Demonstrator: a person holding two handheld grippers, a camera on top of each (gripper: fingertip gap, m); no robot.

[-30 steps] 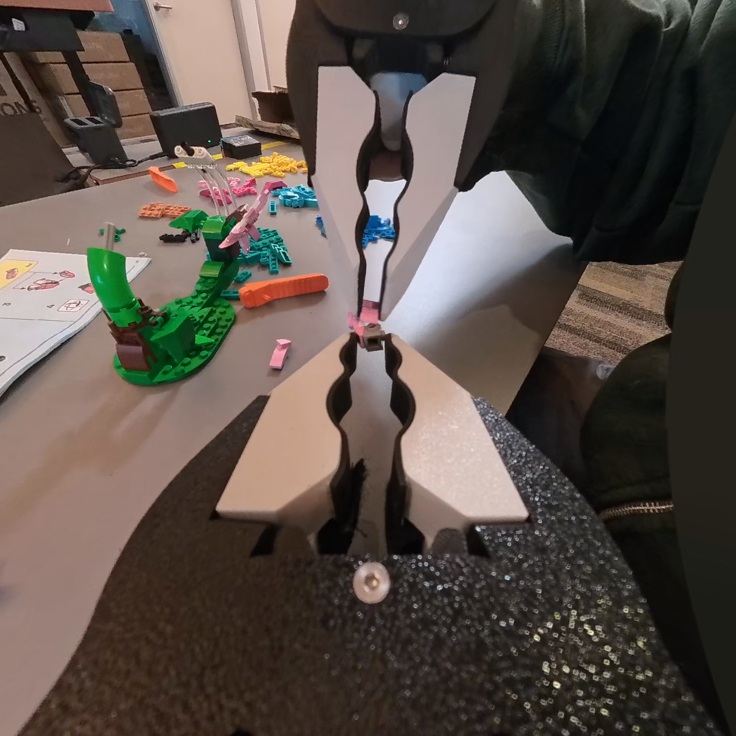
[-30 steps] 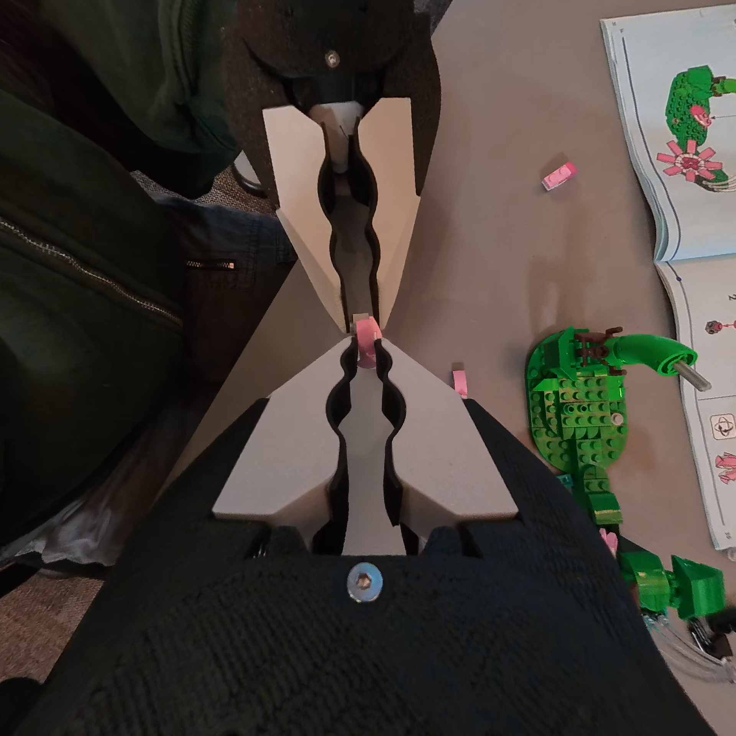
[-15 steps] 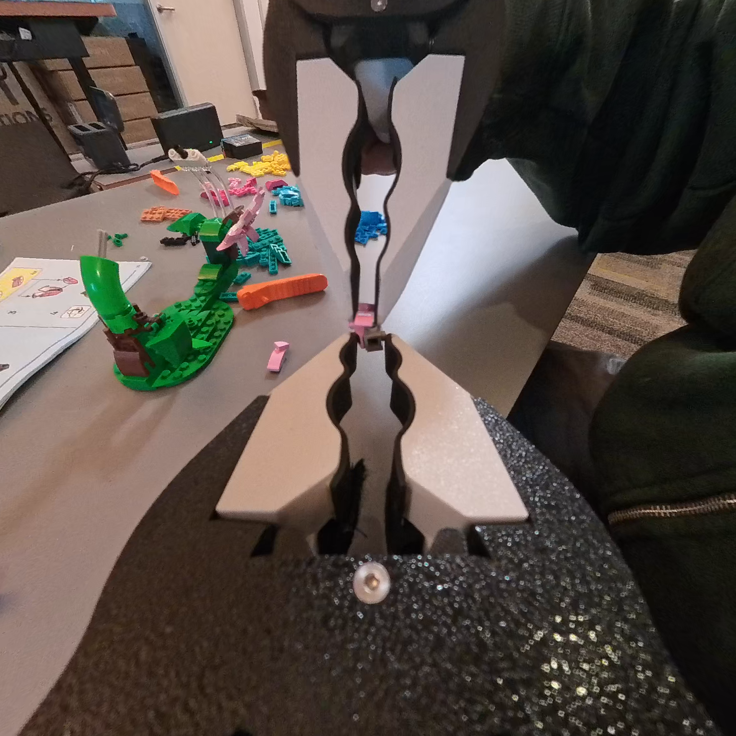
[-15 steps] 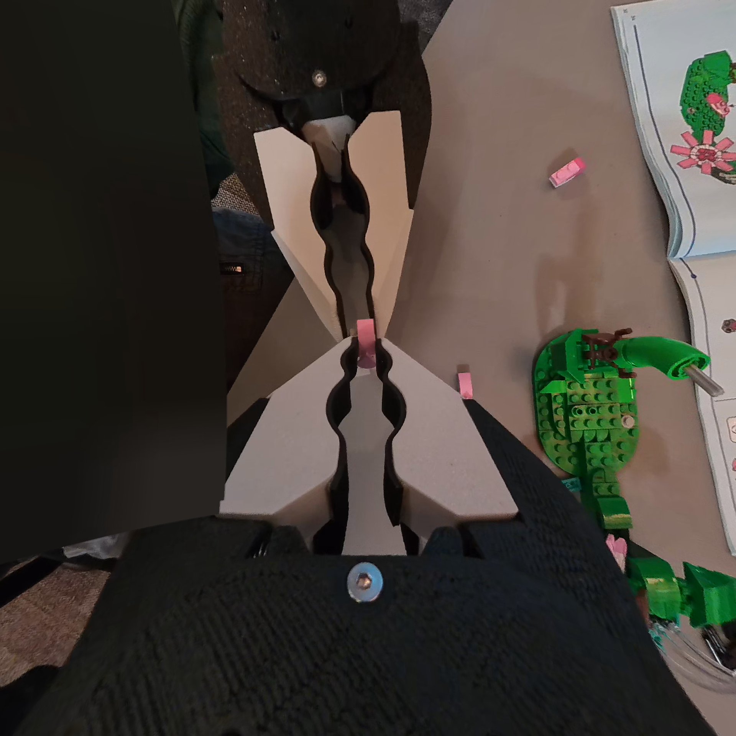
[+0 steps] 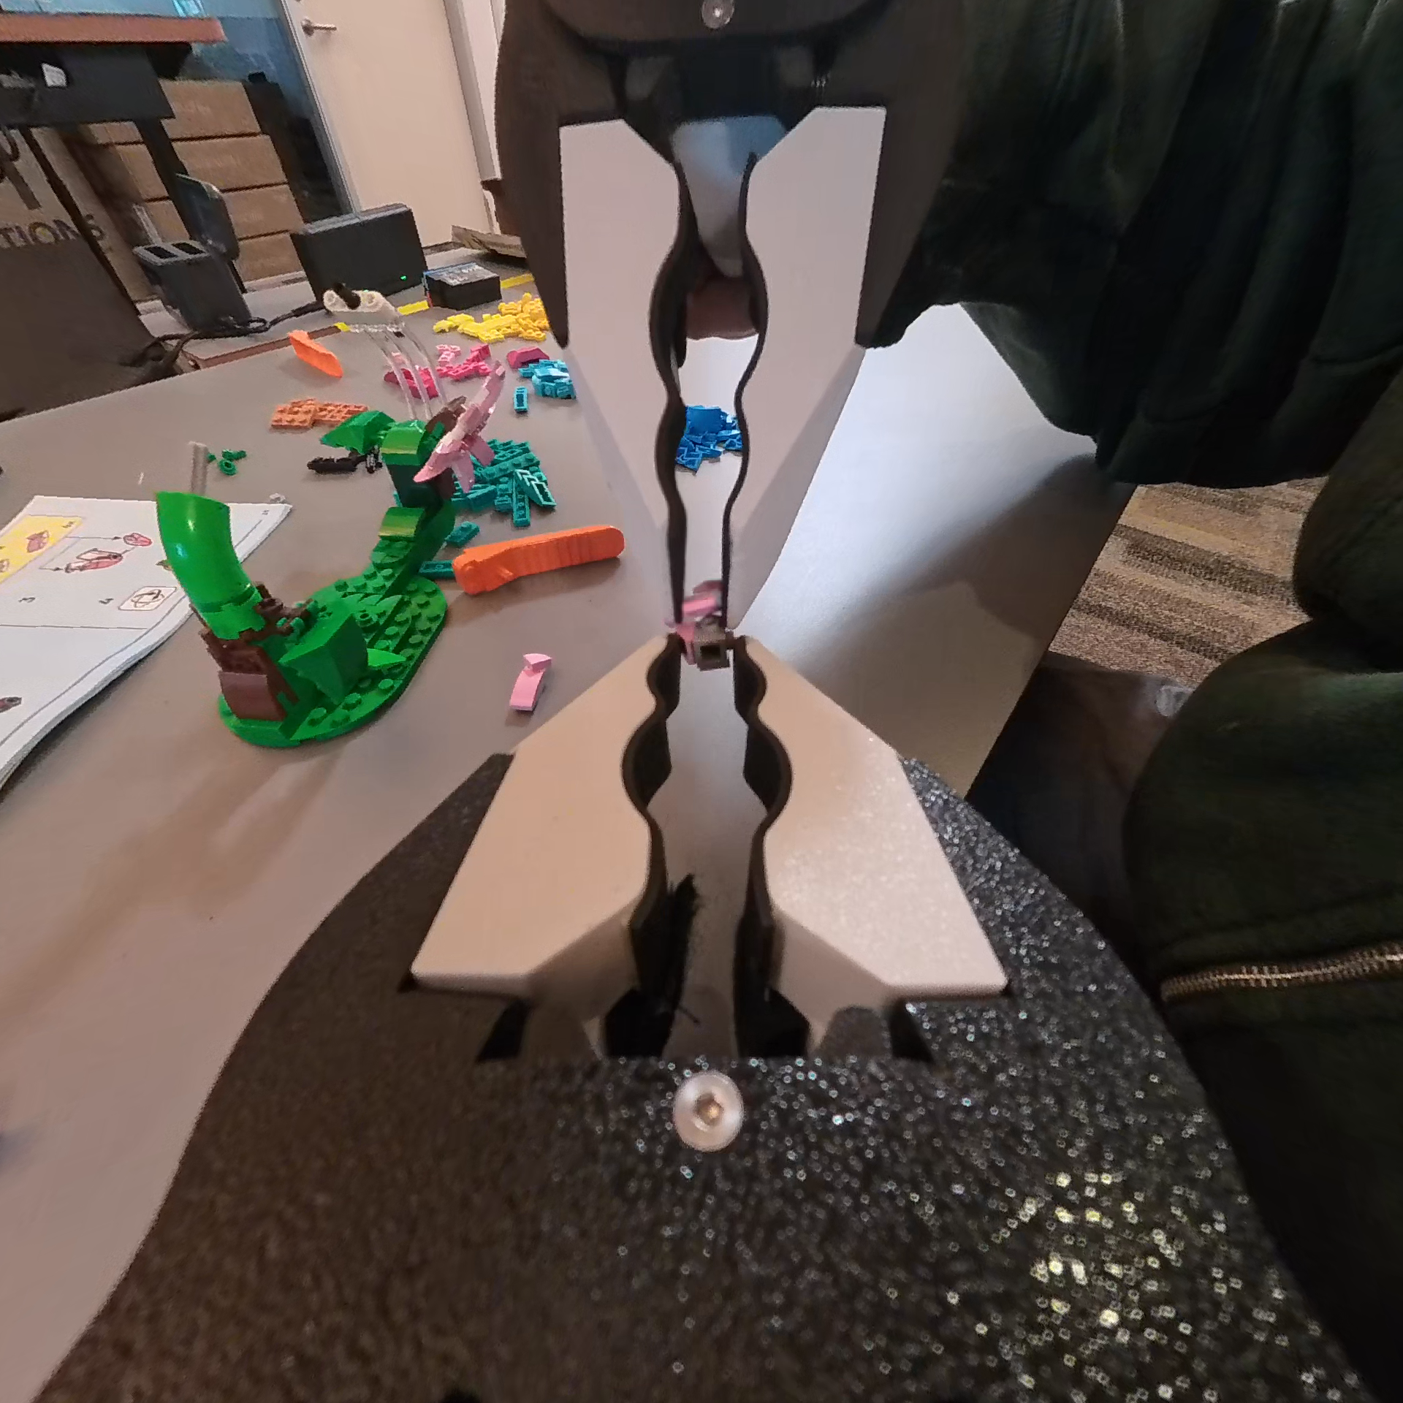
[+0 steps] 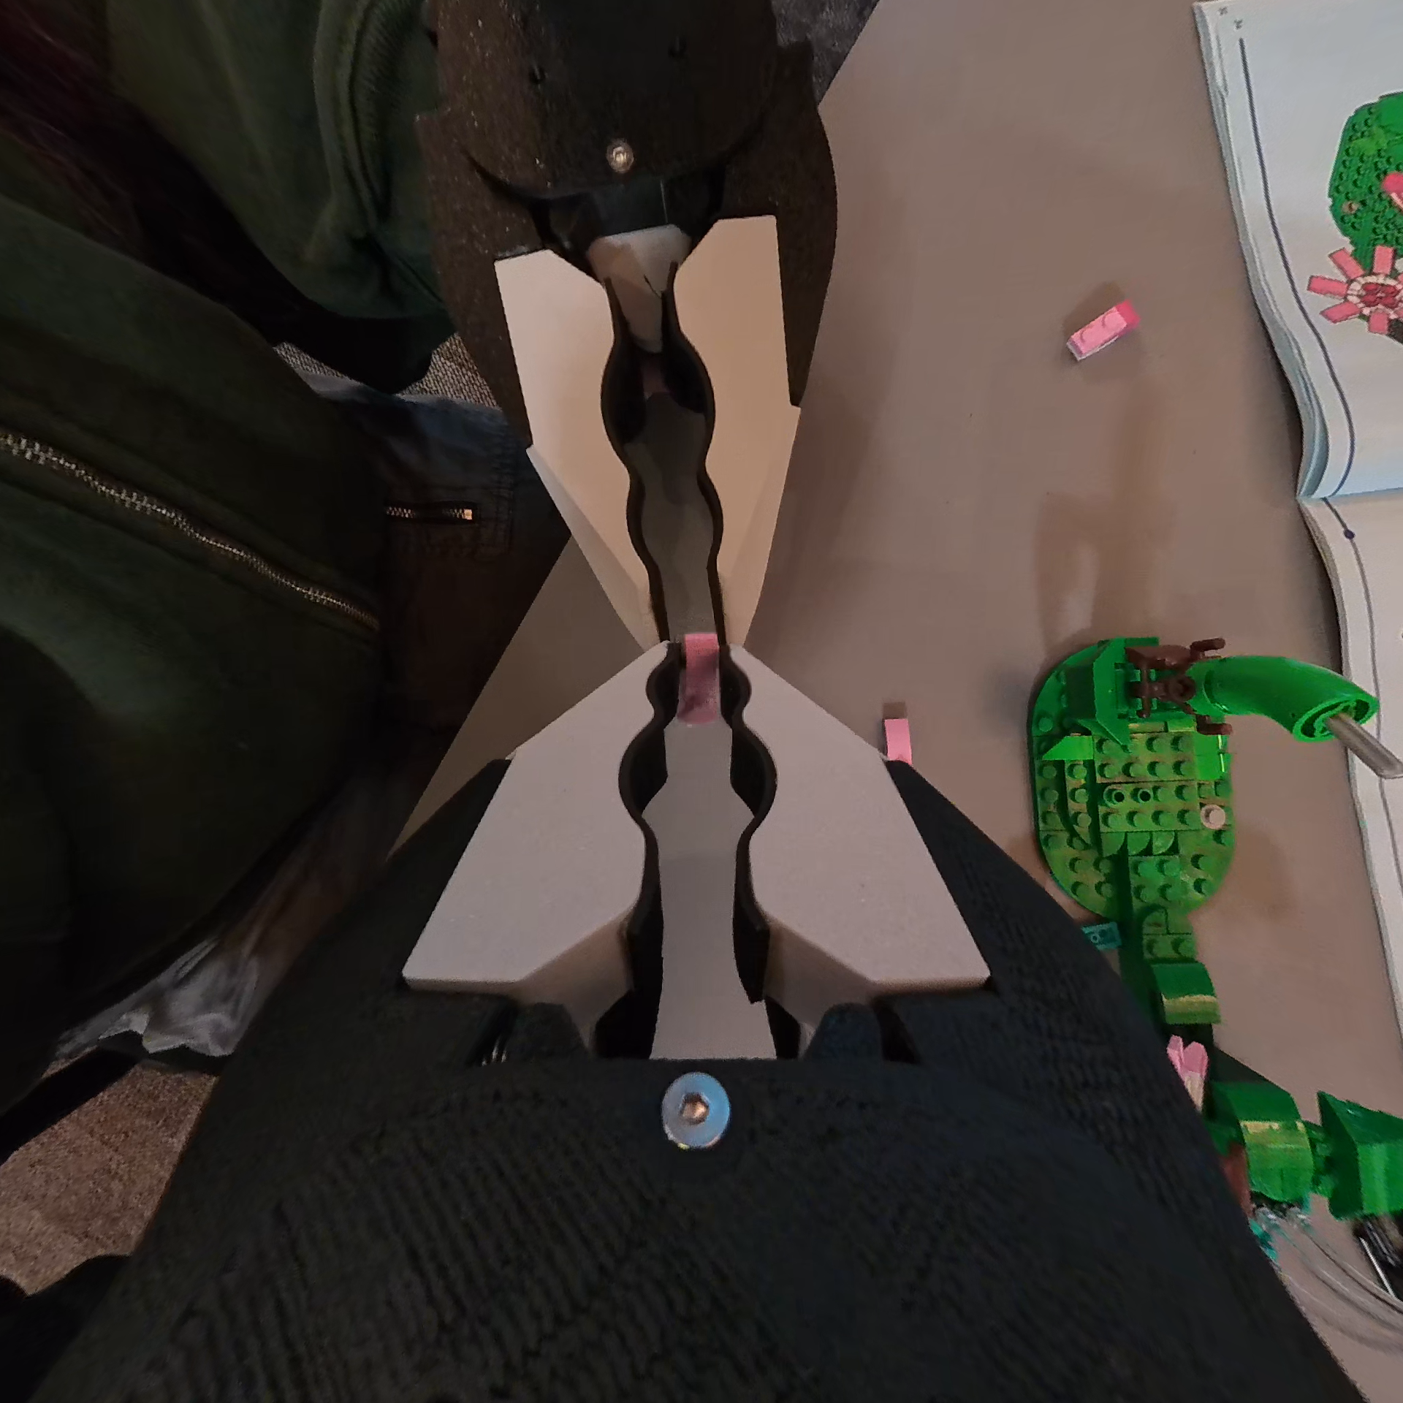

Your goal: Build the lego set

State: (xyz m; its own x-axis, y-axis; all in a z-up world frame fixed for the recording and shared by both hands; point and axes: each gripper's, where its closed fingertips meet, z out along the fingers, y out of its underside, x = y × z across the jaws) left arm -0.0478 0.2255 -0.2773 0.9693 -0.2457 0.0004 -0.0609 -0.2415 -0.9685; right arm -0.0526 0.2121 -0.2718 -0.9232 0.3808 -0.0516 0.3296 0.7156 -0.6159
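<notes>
left gripper (image 5: 704, 651) clamped on small brown piece (image 5: 708, 653), right gripper (image 6: 697, 668) pinching pink piece (image 6: 698, 687), tips meeting, green base (image 5: 334, 660) far left

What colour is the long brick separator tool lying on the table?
Orange brick separator; clearest in the left wrist view.

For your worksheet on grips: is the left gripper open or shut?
Shut: the left gripper has its fingers pinching a small brown piece at their tips.

I count two grippers (image 5: 704, 641), one green lego build (image 5: 319, 645) at nine o'clock, one orange separator (image 5: 539, 558), two loose pink pieces (image 6: 1105, 338), one instruction booklet (image 5: 68, 600), several sorted brick piles (image 5: 493, 323).
</notes>
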